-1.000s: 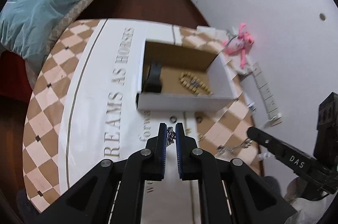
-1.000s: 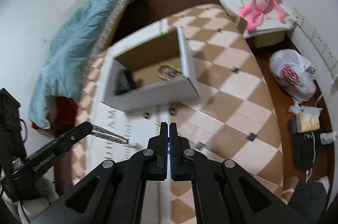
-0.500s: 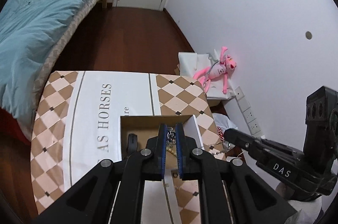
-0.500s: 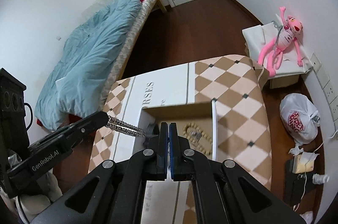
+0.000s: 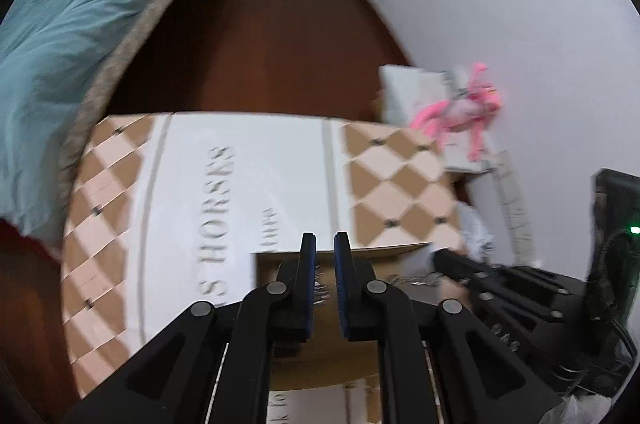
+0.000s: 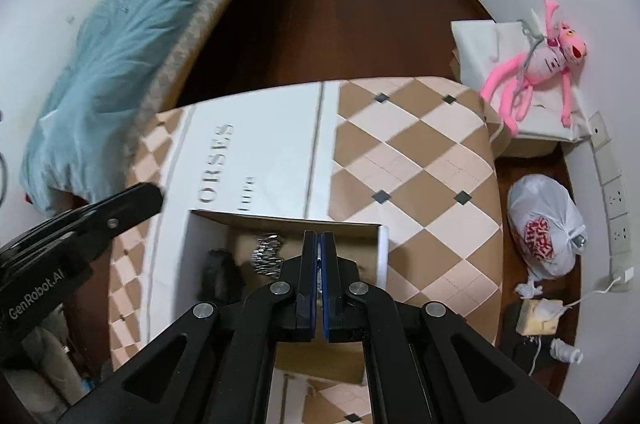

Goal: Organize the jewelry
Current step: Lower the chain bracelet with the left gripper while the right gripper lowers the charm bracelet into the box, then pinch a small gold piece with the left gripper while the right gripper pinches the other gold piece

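Note:
An open cardboard box [image 6: 382,244] stands on the checkered tablecloth; it also shows in the left wrist view [image 5: 400,248]. My left gripper [image 5: 325,242] hovers above the box with its jaws slightly apart, and a silver chain [image 5: 320,291] shows low between them. In the right wrist view the silver chain [image 6: 267,252] lies heaped inside the box beside a black item [image 6: 218,274]. My right gripper [image 6: 319,238] is shut over the box, with a bit of chain pinched between its pads. The right gripper also shows in the left wrist view [image 5: 444,258].
The table [image 6: 420,159] has a checkered cloth with a white lettered band. A bed with a blue blanket [image 6: 132,35] is at left. A pink plush toy [image 6: 536,59] lies on a white box at right. A white plastic bag [image 6: 544,228] sits on the floor.
Both grippers moved forward and down over the box. The left gripper's jaws have opened a little and the silver chain it carried now lies heaped inside the box.

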